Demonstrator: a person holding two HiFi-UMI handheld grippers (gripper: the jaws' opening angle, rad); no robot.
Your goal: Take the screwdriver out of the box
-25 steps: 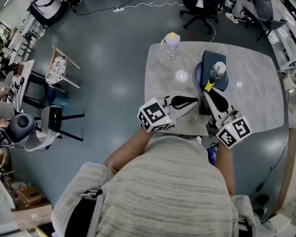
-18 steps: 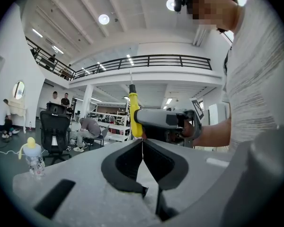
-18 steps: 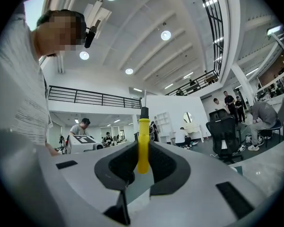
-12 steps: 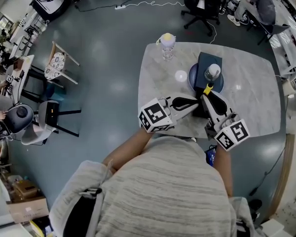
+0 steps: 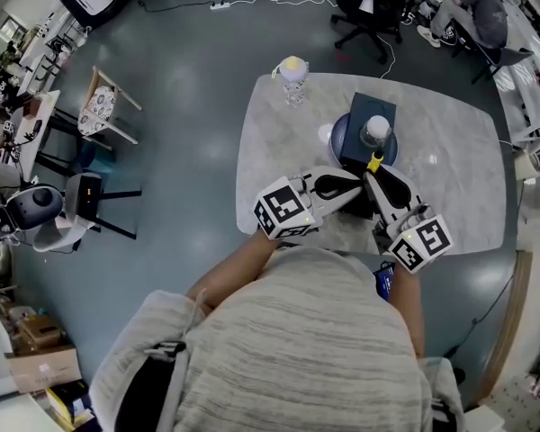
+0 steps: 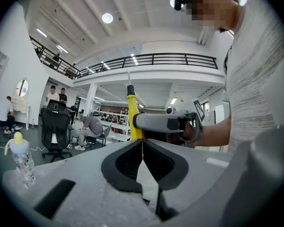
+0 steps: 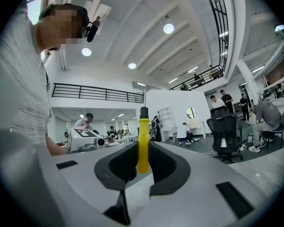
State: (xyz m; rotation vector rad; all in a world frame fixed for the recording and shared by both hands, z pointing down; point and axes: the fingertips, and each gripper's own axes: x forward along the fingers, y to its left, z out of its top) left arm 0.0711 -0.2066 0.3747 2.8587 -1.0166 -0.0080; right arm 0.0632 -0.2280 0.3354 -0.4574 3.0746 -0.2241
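A yellow-handled screwdriver (image 7: 143,131) (black collar, thin metal shaft) is standing upright, its handle being pinched between the jaws of the right gripper (image 7: 142,146), just at the near edge of the dark box (image 5: 382,111).

Bottle (image 5: 292,68) stood at far left corner of table (image 5: 454,183), box (image 5: 371,113) sat mid-table, screwdriver (image 5: 374,162) just before it, chair (image 5: 103,115) stood left of table.

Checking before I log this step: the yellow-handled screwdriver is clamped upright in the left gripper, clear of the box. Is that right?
Not quite. It is the right gripper, not the left, that clamps the yellow-handled screwdriver upright; the right gripper view shows the handle between its jaws. In the left gripper view, the left gripper is shut on nothing.
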